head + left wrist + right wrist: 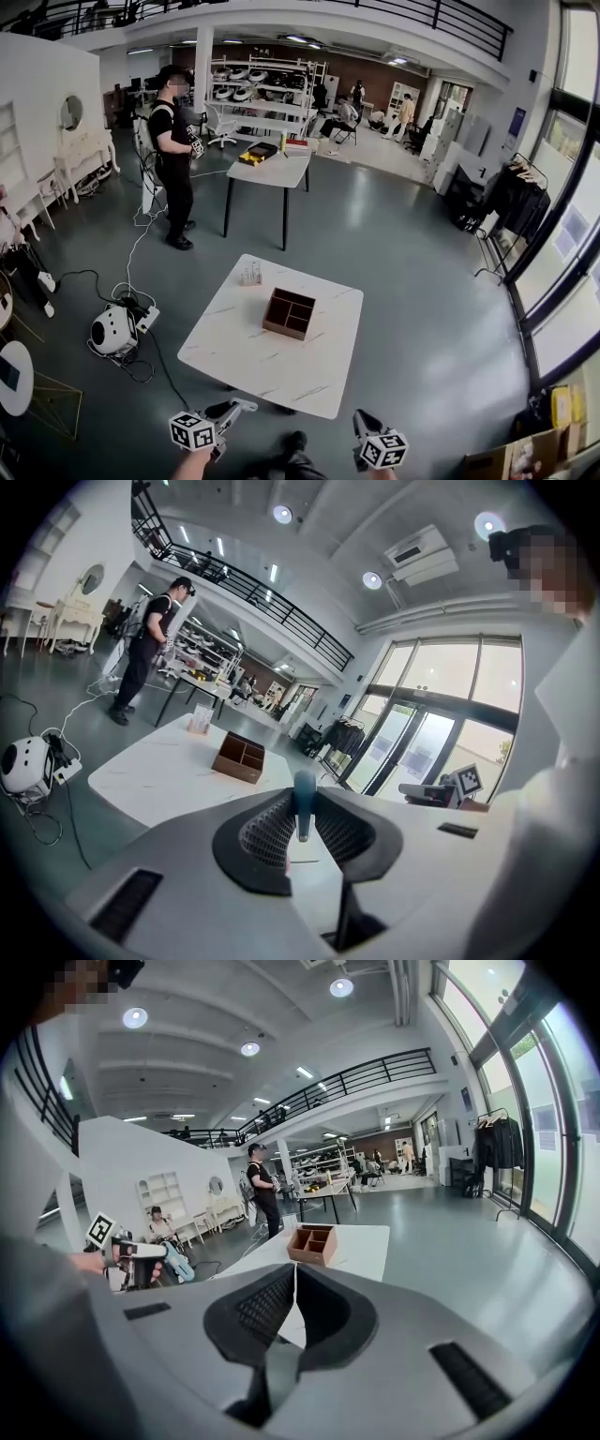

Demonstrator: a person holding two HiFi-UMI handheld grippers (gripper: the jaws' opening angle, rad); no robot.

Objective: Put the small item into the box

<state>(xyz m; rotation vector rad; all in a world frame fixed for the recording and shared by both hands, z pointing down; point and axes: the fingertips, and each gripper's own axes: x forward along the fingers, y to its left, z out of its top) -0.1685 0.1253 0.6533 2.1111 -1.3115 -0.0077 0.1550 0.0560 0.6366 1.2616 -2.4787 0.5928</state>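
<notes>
Small item: a slim blue-grey piece with a rounded top (304, 794) stood upright between the jaws of the left gripper (249, 405), short of the counter's near edge
Left jaws: pinched the blue-grey piece, with the pads on either side of it
Right jaws: pressed together with nothing between them on the right gripper (295, 1267), which was level with the left one
Box: a brown wooden box with open compartments (289, 313) sat near the middle of the white marble-pattern counter (281, 375), well apart from both grippers
Beside it: a small clear rack (250, 275) stood toward the far edge, apart from the box
Step in hand: this looked like the carry toward the box, and the compartments appeared empty
Doing it well: the pinch needed to stay firm; the approach wanted to clear the box's near wall, centre the piece over one compartment and lower it inside before the jaws spread
Risk: a slim piece could pivot in the pads, or strike a divider and bounce out if it was let go too high
</notes>
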